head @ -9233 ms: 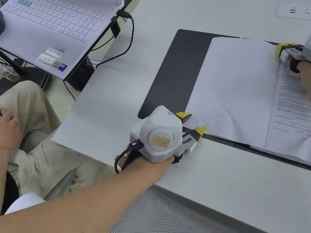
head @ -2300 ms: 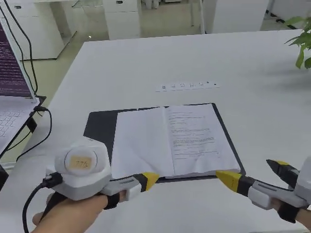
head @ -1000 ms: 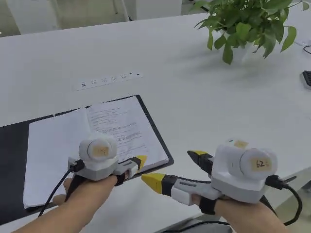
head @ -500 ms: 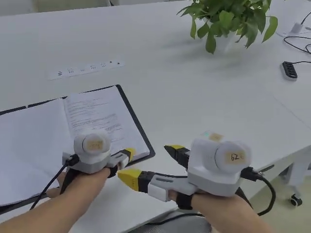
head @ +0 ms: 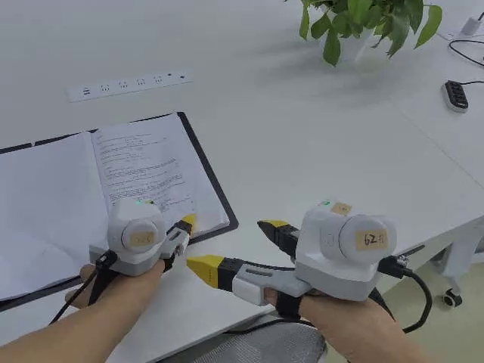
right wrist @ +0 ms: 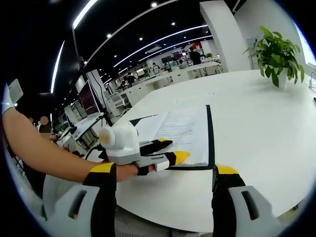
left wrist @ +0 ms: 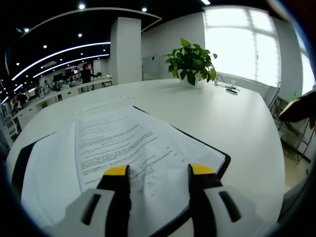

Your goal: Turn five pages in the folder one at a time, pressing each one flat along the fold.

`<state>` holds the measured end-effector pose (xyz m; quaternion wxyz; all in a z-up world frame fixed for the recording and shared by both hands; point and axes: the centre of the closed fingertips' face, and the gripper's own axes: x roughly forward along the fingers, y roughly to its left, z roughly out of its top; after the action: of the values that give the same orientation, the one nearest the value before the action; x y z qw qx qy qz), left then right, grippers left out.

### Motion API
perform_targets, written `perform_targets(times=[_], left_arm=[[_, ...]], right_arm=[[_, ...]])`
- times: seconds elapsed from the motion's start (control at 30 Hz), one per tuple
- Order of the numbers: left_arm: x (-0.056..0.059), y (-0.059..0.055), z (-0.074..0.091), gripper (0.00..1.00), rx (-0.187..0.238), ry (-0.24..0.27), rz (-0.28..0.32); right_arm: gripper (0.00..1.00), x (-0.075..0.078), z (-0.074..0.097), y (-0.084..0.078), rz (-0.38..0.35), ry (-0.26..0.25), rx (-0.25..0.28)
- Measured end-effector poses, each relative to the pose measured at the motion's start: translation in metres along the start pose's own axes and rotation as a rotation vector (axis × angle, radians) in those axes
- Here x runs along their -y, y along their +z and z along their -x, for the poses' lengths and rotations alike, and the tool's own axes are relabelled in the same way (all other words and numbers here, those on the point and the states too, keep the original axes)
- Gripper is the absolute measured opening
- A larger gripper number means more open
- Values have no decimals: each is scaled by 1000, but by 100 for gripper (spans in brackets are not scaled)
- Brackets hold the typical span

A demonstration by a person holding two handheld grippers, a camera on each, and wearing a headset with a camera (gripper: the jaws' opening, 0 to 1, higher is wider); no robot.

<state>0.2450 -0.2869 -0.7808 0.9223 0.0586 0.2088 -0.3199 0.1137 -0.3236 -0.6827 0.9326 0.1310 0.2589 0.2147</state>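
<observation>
- My left claw (head: 180,229) is released, empty, at the near edge of the open folder (head: 144,162) lying on the counter (head: 318,144).
- My right claw (head: 238,246) gapes wide, empty, just beside the folder's near corner.

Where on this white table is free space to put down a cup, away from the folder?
Free: the white table between the open black folder, the green potted plant and the white socket strip. Crowded: the near edge, where the left tool and right tool hover.
</observation>
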Motion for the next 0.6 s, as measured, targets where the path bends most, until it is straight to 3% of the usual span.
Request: perform_targets(times=[0.27,0.6], left_arm=[[3,0,0,38,37,-3,8],[-11,0,1,21,44,24,20]], right_arm=[[78,6,-2,-1,-11,-9,-9],[77,11,-9,-3,-13,-10,-27]])
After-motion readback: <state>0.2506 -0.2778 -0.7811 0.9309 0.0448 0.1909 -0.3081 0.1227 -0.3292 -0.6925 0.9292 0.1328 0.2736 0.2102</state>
